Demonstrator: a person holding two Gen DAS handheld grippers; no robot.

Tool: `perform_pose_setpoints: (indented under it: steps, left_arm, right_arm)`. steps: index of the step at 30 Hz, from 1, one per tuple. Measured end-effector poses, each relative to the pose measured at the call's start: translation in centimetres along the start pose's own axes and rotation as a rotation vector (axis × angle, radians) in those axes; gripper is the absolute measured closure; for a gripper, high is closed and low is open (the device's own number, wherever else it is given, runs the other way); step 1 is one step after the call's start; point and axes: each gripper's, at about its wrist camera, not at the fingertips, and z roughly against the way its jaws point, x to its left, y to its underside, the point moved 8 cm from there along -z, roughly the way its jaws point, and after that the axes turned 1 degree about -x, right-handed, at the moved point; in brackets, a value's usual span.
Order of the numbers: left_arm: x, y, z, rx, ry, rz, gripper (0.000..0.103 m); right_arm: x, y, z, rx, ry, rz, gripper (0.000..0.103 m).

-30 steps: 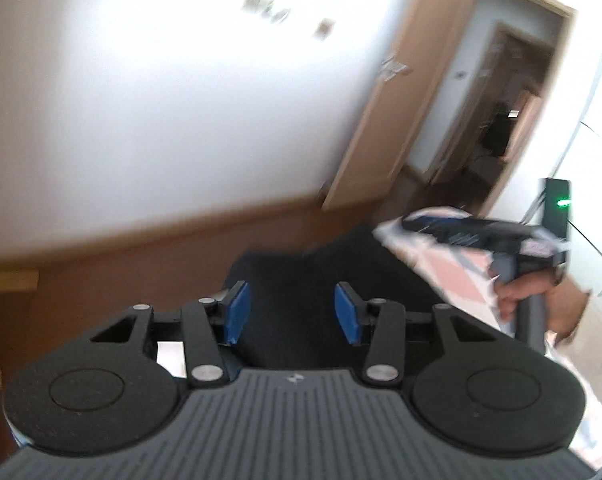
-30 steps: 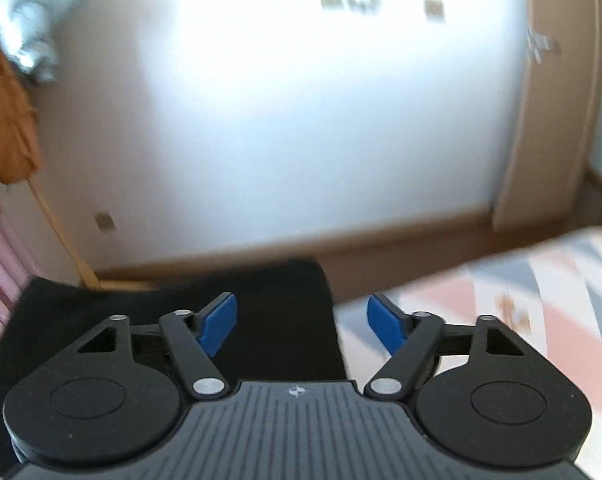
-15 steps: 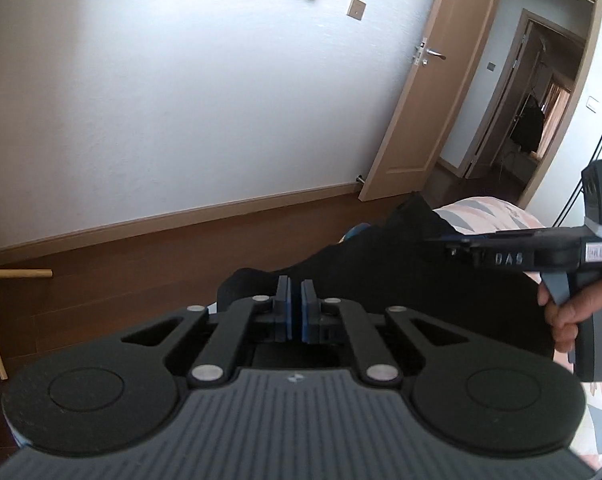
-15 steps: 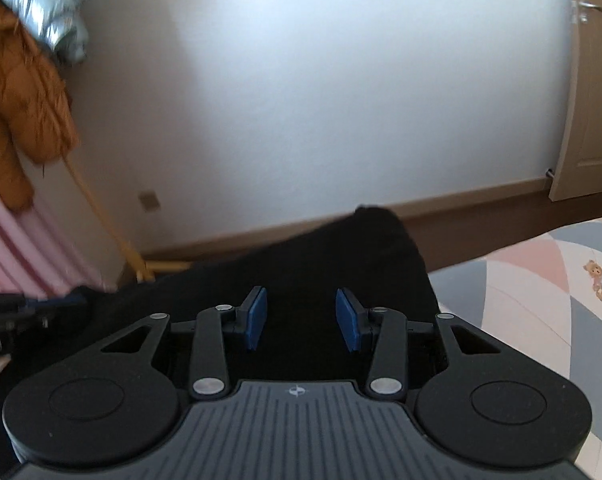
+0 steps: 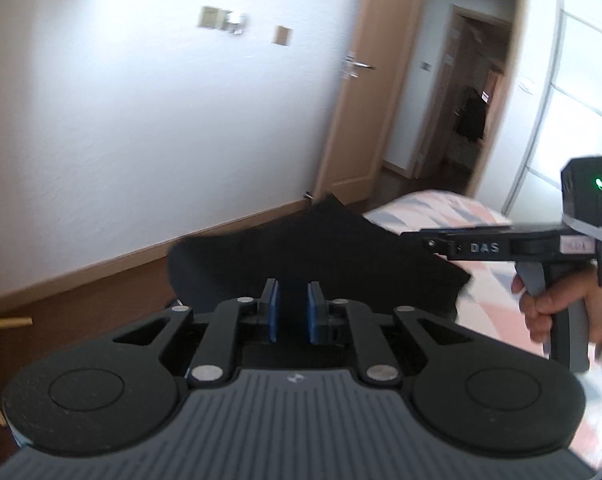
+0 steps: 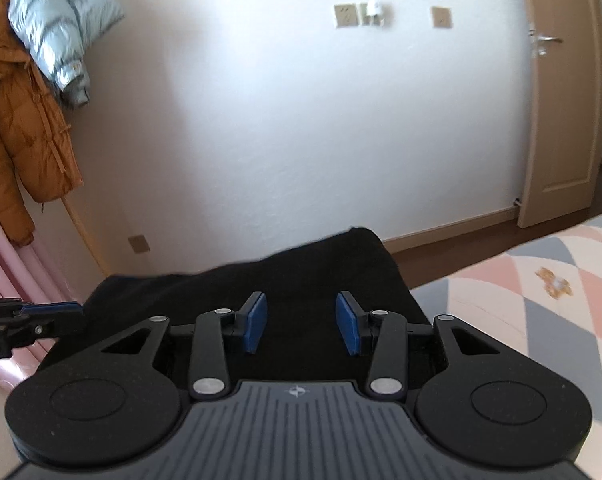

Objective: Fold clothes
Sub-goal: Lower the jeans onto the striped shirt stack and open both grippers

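A black garment (image 5: pixel 301 248) lies over the near corner of a bed, just ahead of both grippers; it also shows in the right wrist view (image 6: pixel 285 276). My left gripper (image 5: pixel 293 312) has its blue pads a small gap apart with nothing visibly between them. My right gripper (image 6: pixel 301 322) is open over the garment and empty. The right gripper also shows from the side in the left wrist view (image 5: pixel 421 240), reaching to the garment's right edge. The left gripper's tip shows at the garment's left edge in the right wrist view (image 6: pixel 73 308).
The bed has a pink, grey and white patterned cover (image 6: pixel 541 300). A white wall with a wooden skirting (image 5: pixel 101 264) stands behind. A wooden door (image 5: pixel 361 100) is open at the right. Orange and light blue jackets (image 6: pixel 25 92) hang at the left.
My left gripper closed half a second ago and has since opened a small gap. My right gripper narrowed, then opened wider. Both views have shifted slightly.
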Motion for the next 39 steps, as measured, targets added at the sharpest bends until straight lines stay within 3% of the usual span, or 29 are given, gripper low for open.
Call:
perform_pose_setpoints:
  steps: [4,7,13,15,16,18,20,24,27,33,39]
  left_arm:
    - [-0.4,3.3,-0.5,0.017,0.007,0.000,0.092]
    - [-0.4,4.9,-0.7,-0.012,-0.026,-0.015,0.093]
    - [-0.9,5.4,-0.6,-0.032,-0.070,0.014,0.094]
    - [-1.3,5.3,-0.3,-0.019,-0.081,0.026,0.087]
    - [-1.5,5.1,0.0,-0.013,-0.087,0.031,0.085]
    - [-2.1,4.3,0.5,-0.003,-0.107,0.034,0.068]
    - [-2.8,3.6,1.1,-0.006,-0.139,0.027,0.054]
    - [-4.1,2.5,3.4,0.002,-0.181,0.027,0.052]
    - [-5.5,2.8,6.6,0.060,-0.194,0.059,0.040]
    - [-9.4,3.1,13.3,0.178,-0.254,0.058,0.032]
    - [-13.2,3.2,19.9,0.234,-0.312,0.020,0.015]
  right_arm:
    - [0.2,4.0,1.2,0.039,0.055,0.043,0.058]
    - [0.9,6.3,0.9,0.035,0.108,0.119,0.057]
    - [2.4,6.7,1.0,0.019,0.147,0.167,0.055]
    - [2.4,6.6,1.5,0.015,0.149,0.159,0.054]
    - [2.4,6.4,1.8,0.015,0.146,0.147,0.048]
    - [2.9,5.9,2.8,-0.003,0.139,0.118,0.037]
    - [3.4,5.5,4.0,-0.021,0.131,0.091,0.035]
    - [4.8,5.2,7.2,-0.056,0.112,0.046,0.030]
    - [5.2,5.7,10.5,-0.060,0.102,-0.026,0.024]
    - [6.1,7.1,18.1,-0.048,0.084,-0.184,0.013]
    - [8.2,7.4,24.8,-0.056,0.071,-0.223,0.008]
